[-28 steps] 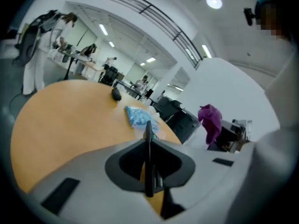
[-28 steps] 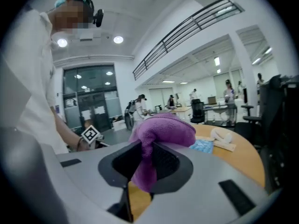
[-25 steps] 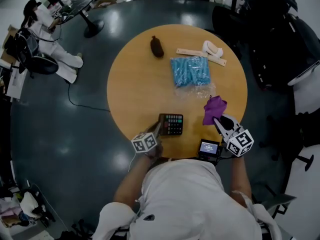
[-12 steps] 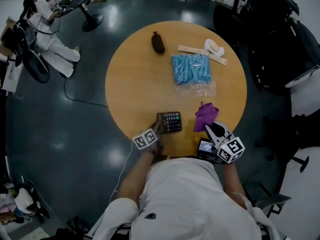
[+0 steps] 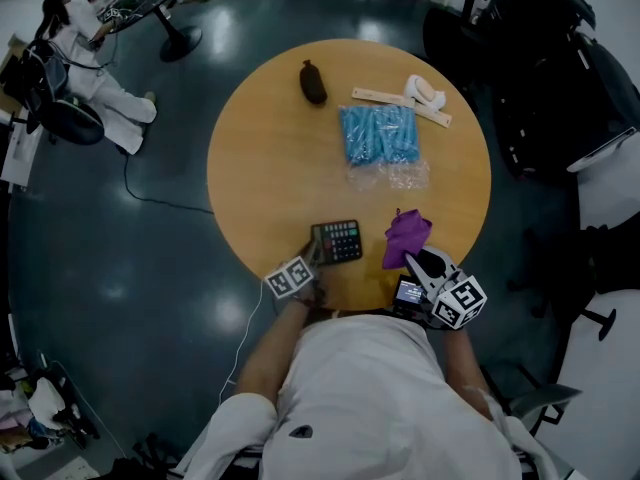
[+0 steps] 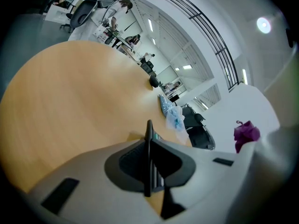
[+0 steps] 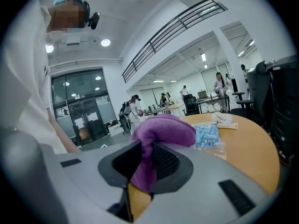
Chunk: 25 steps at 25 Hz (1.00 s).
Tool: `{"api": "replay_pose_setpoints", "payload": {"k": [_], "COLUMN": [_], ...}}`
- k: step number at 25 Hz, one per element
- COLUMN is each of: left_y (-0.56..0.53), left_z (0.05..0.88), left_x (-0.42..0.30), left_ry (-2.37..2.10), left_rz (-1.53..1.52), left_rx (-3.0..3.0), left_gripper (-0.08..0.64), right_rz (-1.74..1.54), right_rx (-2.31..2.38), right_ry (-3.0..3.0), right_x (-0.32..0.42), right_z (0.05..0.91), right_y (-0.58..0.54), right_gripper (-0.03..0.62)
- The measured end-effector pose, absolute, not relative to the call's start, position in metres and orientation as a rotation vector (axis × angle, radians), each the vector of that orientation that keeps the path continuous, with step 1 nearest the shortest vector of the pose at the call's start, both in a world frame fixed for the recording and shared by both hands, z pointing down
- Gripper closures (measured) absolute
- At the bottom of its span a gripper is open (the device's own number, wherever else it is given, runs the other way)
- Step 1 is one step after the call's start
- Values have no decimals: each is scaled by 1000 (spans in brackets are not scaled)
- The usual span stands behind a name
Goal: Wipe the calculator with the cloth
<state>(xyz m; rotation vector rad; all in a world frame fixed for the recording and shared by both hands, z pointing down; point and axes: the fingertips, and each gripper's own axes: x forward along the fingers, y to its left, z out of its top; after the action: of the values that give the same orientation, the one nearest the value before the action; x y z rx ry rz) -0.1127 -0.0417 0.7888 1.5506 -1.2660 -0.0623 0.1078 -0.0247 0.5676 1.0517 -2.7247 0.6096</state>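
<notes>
From the head view, the left gripper (image 5: 314, 256) covers the calculator's (image 5: 340, 240) near-left corner, and the key markings are too small to read. In the left gripper view the calculator sits edge-on between the jaws — its face barely shows. Just behind the right gripper (image 5: 418, 262), a small lit screen (image 5: 414, 291) is half hidden by that gripper and the person's torso (image 5: 370, 398). Far beyond both grippers, a dark object (image 5: 313, 83) is too small to name. The cloth's (image 7: 163, 129) lower end disappears between the right jaws.

Left gripper (image 5: 314, 255) clamps the calculator (image 5: 338, 240) at the tabletop's (image 5: 270, 158) near edge; right gripper (image 5: 418, 260) holds the purple cloth (image 5: 405, 236) just beside it.
</notes>
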Motion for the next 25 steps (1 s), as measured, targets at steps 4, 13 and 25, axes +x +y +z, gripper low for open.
{"api": "replay_pose_setpoints", "payload": {"k": [4, 13, 25], "left_y": [-39, -40, -28], "left_z": [788, 781, 758], "left_x": [-113, -109, -143], "left_ry": [-1258, -1237, -1306], "left_rz": [-67, -87, -74], "left_rx": [1532, 1558, 1591], "left_gripper": [515, 472, 465], "right_rz": [612, 625, 613], "right_rx": [1046, 1065, 1056], "right_ry": [-2726, -2721, -2742], "right_x": [107, 112, 107], "right_z": [568, 568, 564], "right_y": [-19, -13, -11], "right_gripper": [520, 520, 520]}}
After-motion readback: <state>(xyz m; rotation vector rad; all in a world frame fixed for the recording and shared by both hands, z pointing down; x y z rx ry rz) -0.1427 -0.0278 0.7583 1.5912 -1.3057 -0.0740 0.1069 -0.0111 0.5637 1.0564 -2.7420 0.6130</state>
